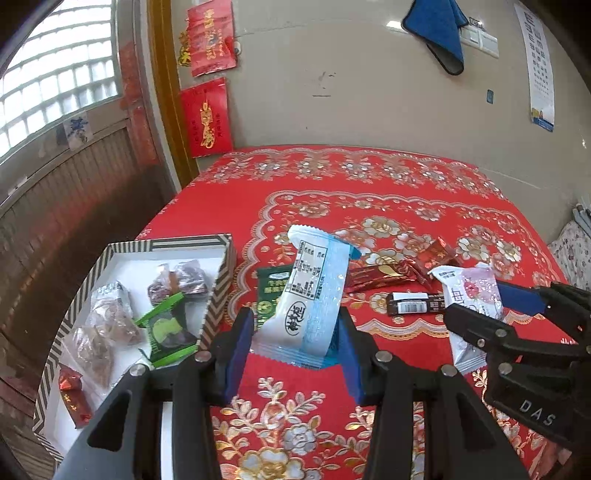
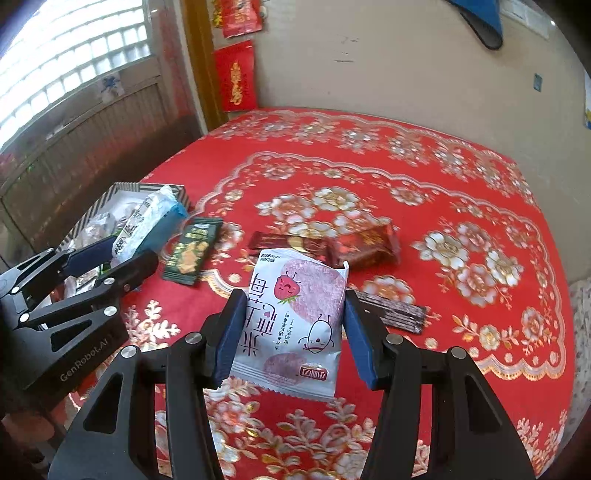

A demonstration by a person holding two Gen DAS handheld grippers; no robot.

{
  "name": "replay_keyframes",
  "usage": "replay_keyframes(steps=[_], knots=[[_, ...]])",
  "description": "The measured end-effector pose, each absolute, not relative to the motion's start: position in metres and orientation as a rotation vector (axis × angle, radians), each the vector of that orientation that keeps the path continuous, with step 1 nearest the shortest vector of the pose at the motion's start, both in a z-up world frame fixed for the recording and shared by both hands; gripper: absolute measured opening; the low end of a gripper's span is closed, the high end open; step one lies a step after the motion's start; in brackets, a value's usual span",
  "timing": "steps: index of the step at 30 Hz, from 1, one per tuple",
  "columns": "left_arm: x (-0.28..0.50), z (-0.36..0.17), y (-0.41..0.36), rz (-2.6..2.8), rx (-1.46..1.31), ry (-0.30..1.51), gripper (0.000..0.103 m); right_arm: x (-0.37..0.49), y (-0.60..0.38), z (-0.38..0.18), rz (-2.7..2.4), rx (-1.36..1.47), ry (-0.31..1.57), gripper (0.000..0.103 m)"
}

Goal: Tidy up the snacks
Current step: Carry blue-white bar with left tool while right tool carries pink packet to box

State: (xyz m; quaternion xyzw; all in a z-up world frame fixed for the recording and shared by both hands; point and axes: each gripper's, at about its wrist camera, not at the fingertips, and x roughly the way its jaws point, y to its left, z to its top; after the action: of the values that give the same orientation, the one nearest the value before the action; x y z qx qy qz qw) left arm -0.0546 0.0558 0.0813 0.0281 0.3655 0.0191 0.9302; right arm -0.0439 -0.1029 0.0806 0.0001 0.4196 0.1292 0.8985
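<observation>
Nearest in the left wrist view, the left gripper (image 1: pixel 297 341) pinches a blue-and-white snack packet (image 1: pixel 312 295) between its blue pads, the packet standing upright above the red floral tablecloth (image 1: pixel 295 413). In the right wrist view, the right gripper (image 2: pixel 291 334) likewise clamps a white-and-pink snack packet (image 2: pixel 295 325) printed with a strawberry figure, also lifted clear of the cloth.

Just to the left of the left gripper sits the striped box (image 1: pixel 216 291), its white floor already holding a green-edged packet (image 1: pixel 166 332), several clear-wrapped sweets (image 1: pixel 103 321), dark-wrapped pieces (image 1: pixel 177 282) and a red-wrapped sweet (image 1: pixel 72 395). The box's near right wall stands between the blue-and-white packet and the box floor.

Beyond the grippers, loose snacks lie on the cloth: a dark green packet (image 2: pixel 192 251) near the box, a long dark brown bar (image 2: pixel 284 242), a red-brown foil packet (image 2: pixel 365 245) touching it, and a dark striped bar (image 2: pixel 391 308) partly hidden behind the right gripper's right finger; what kind of bar it is I cannot quite tell.

Farther back, the cloth runs to a beige wall with red paper hangings (image 1: pixel 208 114), a hanging blue cloth (image 1: pixel 437 33) and a glass-block window (image 1: pixel 55 77) at the left.
</observation>
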Motion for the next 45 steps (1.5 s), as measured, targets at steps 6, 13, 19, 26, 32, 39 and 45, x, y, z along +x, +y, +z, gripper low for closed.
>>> replay_keyframes(steps=[6,13,19,26,32,39,45], knots=[[-0.057,0.084,0.074,0.061,0.033,0.742,0.047,-0.042,-0.077,0.086,0.293,-0.04,0.86,0.052],[-0.062,0.09,0.099,0.098,0.005,0.722,0.047,-0.04,-0.046,0.094,0.335,-0.083,0.85,0.052],[-0.071,0.093,0.134,0.165,-0.022,0.71,0.047,-0.036,-0.015,0.098,0.385,-0.115,0.843,0.052],[-0.083,0.089,0.174,0.237,-0.058,0.709,0.047,-0.036,0.025,0.097,0.442,-0.162,0.844,0.052],[-0.093,0.08,0.21,0.301,-0.099,0.722,0.047,-0.038,0.06,0.098,0.491,-0.206,0.84,0.052],[-0.103,0.068,0.24,0.354,-0.135,0.74,0.047,-0.038,0.102,0.092,0.549,-0.271,0.849,0.052],[-0.107,0.059,0.259,0.397,-0.156,0.746,0.047,-0.037,0.13,0.082,0.58,-0.314,0.87,0.052]])
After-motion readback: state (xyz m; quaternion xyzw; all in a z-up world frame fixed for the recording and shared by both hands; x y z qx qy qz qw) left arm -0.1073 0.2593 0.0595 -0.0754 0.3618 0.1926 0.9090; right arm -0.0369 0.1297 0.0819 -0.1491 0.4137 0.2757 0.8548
